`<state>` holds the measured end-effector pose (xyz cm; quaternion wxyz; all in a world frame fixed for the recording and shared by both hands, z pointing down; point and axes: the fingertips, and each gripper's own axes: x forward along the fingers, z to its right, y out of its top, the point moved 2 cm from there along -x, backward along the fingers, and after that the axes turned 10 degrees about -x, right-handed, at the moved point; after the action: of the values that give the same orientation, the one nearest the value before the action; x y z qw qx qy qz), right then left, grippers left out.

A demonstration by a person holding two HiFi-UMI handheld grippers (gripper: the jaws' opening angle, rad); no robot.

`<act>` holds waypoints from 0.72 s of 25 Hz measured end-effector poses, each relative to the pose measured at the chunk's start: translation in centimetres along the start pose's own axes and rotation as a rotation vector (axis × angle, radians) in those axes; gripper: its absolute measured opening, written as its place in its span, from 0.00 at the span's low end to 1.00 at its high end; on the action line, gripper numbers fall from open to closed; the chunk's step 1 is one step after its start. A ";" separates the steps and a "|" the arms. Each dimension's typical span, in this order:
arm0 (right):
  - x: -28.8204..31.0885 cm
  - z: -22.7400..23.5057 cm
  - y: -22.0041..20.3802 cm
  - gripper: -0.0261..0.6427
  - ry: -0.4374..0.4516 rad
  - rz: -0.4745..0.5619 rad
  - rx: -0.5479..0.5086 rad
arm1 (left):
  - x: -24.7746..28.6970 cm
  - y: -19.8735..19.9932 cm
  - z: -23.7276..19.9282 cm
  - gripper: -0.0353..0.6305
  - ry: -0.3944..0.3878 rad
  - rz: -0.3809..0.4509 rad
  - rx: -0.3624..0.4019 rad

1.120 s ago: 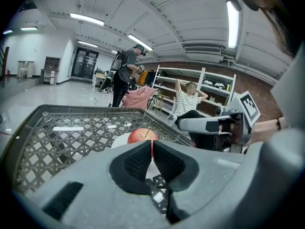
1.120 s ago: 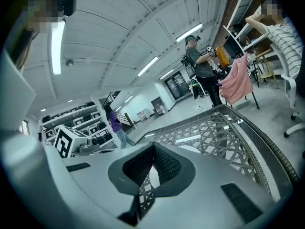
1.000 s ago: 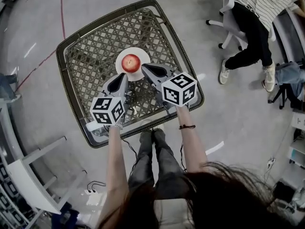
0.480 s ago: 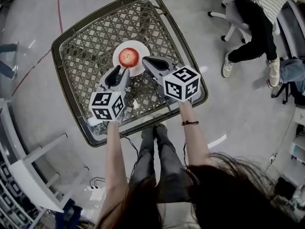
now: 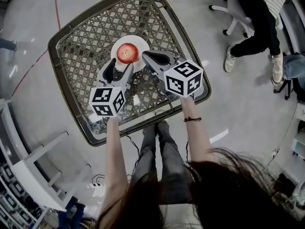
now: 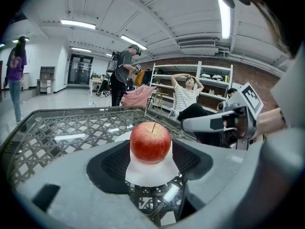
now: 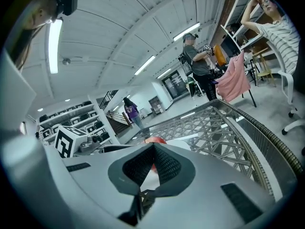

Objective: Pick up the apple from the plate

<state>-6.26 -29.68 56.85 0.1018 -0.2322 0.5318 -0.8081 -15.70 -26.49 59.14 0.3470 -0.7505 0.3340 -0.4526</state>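
Note:
A red apple [image 5: 127, 52] sits on a small white plate [image 5: 139, 44] on a woven lattice table [image 5: 81, 42]. My left gripper [image 5: 119, 66] is just short of the plate and its jaws are opening. In the left gripper view the apple [image 6: 150, 141] stands ahead between the pads [image 6: 112, 163], untouched, on the plate [image 6: 150, 174]. My right gripper [image 5: 146, 57] is shut, its tip beside the apple's right side, nothing in it. In the right gripper view only a sliver of the apple [image 7: 155, 140] shows above the closed jaws.
The table's raised rim [image 5: 188, 46] runs around the lattice top. A seated person [image 5: 255, 23] on an office chair is at the upper right. White shelving [image 5: 28, 171] stands at the lower left. The operator's legs [image 5: 157, 151] are by the table's near edge.
The left gripper's jaws have gone from shut to apart. Both grippers have edged closer to the plate. The apple has not moved on the plate.

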 end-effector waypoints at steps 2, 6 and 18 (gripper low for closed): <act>0.2 0.0 -0.1 0.05 0.001 -0.001 -0.003 | 0.2 0.0 0.0 0.47 -0.007 0.004 0.008; 0.5 0.2 -0.2 0.05 0.004 0.000 -0.012 | 0.7 0.1 0.1 0.52 -0.028 0.008 0.048; 0.4 1.1 -1.0 0.05 -0.001 -0.003 -0.017 | 2.4 0.3 0.1 0.62 -0.062 0.010 0.144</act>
<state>-6.01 -30.35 58.21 0.0987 -0.2344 0.5381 -0.8036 -14.84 -28.56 59.93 0.4123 -0.7355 0.2936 -0.4503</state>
